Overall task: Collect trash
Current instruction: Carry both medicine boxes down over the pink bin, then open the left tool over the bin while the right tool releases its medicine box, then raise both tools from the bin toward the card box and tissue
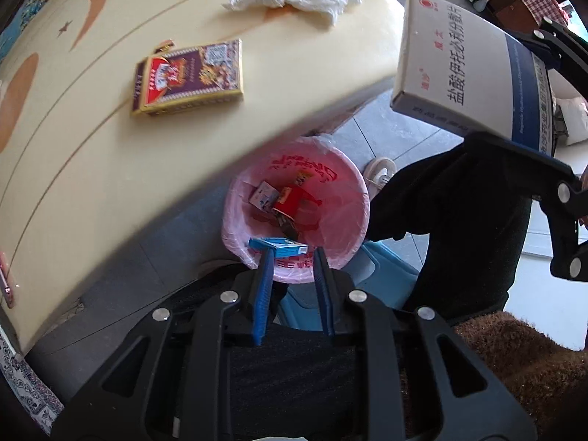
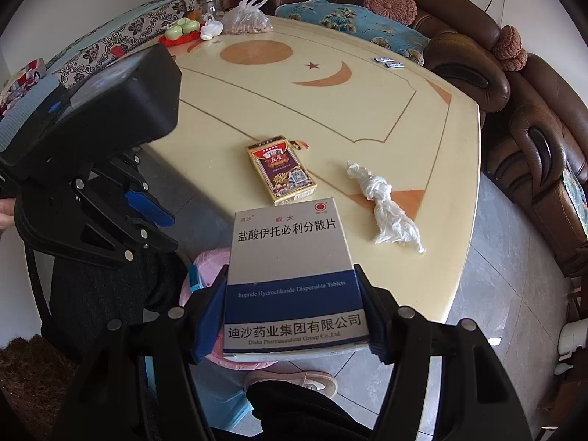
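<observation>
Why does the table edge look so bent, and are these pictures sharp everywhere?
Left wrist view: the fisheye lens bows the table edge into a curve; the medicine box near the right tool looms large, print still readable; the corners go dark. Right wrist view: soft daylight, faint shadows; the same box is sharp, the left tool dark and slightly soft.

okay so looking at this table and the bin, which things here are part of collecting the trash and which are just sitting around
Part of the job:
- grey-and-blue cardboard medicine box, clamped in the right gripper
- small blue carton at the left gripper
- crumpled white tissue
- red-and-gold card box
- pink-lined round bin

Probably just lying about:
- clear bag of nuts
- brown leather sofa
</observation>
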A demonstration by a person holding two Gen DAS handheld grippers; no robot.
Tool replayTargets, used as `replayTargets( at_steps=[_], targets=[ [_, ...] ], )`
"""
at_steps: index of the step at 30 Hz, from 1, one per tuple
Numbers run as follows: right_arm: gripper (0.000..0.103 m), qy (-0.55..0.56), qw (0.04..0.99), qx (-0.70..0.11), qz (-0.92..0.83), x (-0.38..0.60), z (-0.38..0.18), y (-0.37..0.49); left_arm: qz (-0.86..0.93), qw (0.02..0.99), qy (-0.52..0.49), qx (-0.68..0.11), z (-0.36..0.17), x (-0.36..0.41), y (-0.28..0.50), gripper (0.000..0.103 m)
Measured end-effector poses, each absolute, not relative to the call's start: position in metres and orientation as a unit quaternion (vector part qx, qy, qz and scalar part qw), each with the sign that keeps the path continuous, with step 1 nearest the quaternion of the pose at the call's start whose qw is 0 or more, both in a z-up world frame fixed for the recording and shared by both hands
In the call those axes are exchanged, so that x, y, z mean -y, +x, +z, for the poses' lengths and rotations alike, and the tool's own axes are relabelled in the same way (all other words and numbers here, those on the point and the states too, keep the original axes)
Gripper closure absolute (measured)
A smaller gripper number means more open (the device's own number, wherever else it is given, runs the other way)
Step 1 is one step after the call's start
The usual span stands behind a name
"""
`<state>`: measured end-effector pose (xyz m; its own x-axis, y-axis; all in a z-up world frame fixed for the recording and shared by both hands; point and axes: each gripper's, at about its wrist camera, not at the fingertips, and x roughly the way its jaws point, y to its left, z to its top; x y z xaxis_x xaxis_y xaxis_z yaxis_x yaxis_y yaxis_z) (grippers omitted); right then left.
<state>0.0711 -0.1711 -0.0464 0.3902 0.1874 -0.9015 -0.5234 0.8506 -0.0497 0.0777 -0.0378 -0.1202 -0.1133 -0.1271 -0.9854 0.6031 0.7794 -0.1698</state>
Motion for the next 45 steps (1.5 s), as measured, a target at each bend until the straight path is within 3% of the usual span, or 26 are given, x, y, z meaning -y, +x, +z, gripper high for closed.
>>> replayTargets(
  at_steps=[15,17,18,20,21,25,31,45],
  targets=[
    [0.041,-0.130,0.751,-0.607,0.227,0.138,-0.247,0.055,-0.280,0.604,0.136,-0.734,-0.246,0.018,0.044,0.080],
    [0.039,-0.138,0.741,-0.618,0.223,0.135,-0.261,0.056,-0.275,0.598,0.141,-0.739,-0.254,0.018,0.042,0.080],
    [0.033,-0.145,0.738,-0.621,0.221,0.133,-0.264,0.056,-0.274,0.596,0.142,-0.741,-0.257,0.017,0.042,0.079],
    [0.025,-0.148,0.739,-0.618,0.222,0.133,-0.264,0.056,-0.271,0.597,0.142,-0.742,-0.259,0.016,0.043,0.067],
    [0.020,-0.148,0.739,-0.618,0.224,0.132,-0.263,0.056,-0.271,0.599,0.139,-0.741,-0.260,0.015,0.044,0.056],
    [0.018,-0.145,0.742,-0.614,0.227,0.134,-0.257,0.055,-0.273,0.605,0.127,-0.737,-0.254,0.012,0.048,0.044],
    [0.018,-0.131,0.746,-0.606,0.241,0.136,-0.231,0.053,-0.277,0.625,0.149,-0.714,-0.234,0.016,0.043,0.037],
    [0.018,-0.128,0.764,-0.581,0.250,0.147,-0.152,0.049,-0.272,0.657,0.164,-0.684,-0.172,0.017,0.042,0.036]
  ],
)
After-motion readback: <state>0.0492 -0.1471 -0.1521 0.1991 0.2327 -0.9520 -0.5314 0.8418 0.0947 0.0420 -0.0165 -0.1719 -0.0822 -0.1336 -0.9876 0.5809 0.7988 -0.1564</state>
